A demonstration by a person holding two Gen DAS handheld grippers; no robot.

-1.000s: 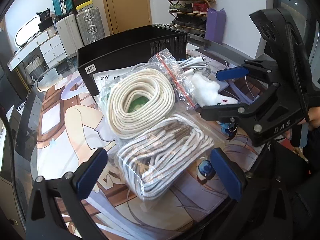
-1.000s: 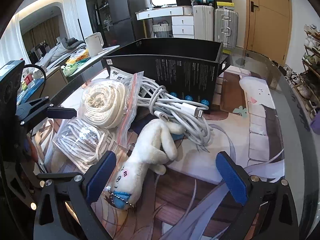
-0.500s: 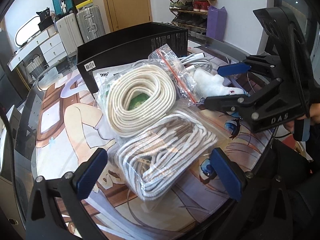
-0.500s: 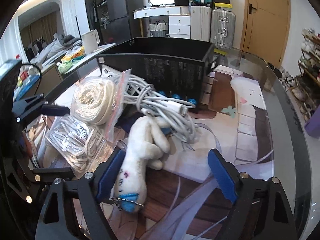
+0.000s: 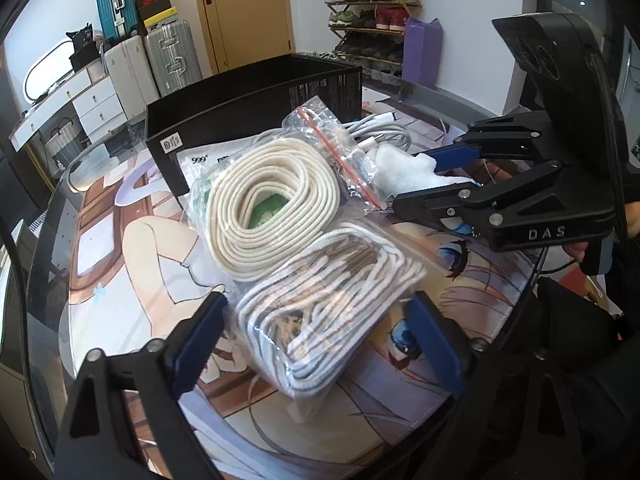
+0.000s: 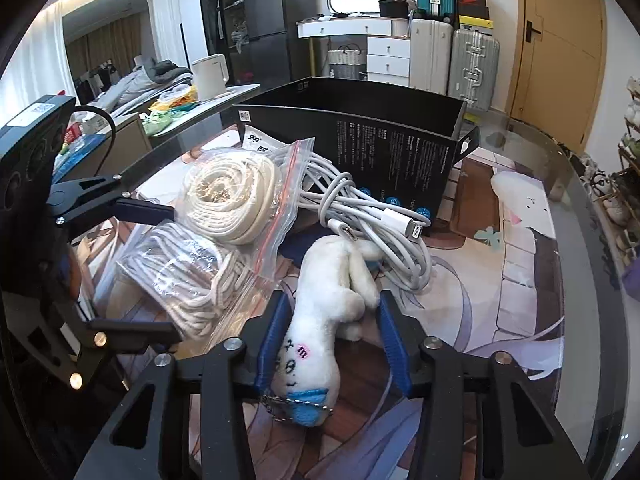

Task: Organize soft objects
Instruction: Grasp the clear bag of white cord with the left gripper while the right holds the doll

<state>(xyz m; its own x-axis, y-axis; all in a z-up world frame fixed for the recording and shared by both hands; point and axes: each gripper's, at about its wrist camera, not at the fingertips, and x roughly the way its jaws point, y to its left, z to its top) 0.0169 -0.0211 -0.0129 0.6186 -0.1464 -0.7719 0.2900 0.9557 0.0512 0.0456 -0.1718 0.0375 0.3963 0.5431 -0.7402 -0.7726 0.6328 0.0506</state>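
Note:
A white plush toy [image 6: 316, 320] with a blue tag lies on the printed mat. My right gripper [image 6: 332, 296] straddles it, jaws closing. The left pad sits against its flank and the right pad meets only a paw, with a gap to the body. The left wrist view shows that gripper [image 5: 408, 178] over the plush toy [image 5: 400, 168]. My left gripper [image 5: 316, 334] straddles a clear bag of thin white cord [image 5: 328, 308], jaws closing, pads at the bag's edges without squeezing it. A bagged coil of thick cream rope [image 5: 272, 204] lies just behind it.
An open black box [image 6: 360, 144] stands at the back of the mat. A bundled white charging cable [image 6: 360, 208] rests against the box, beside the plush. Under the rope bag lies a white "999" packet [image 5: 200, 162]. The glass table edge [image 6: 580, 240] curves round at the right.
My right gripper's jaws have narrowed from wide open to close around the plush. My left gripper's jaws have come in toward the cord bag. Both hands stayed about where they were.

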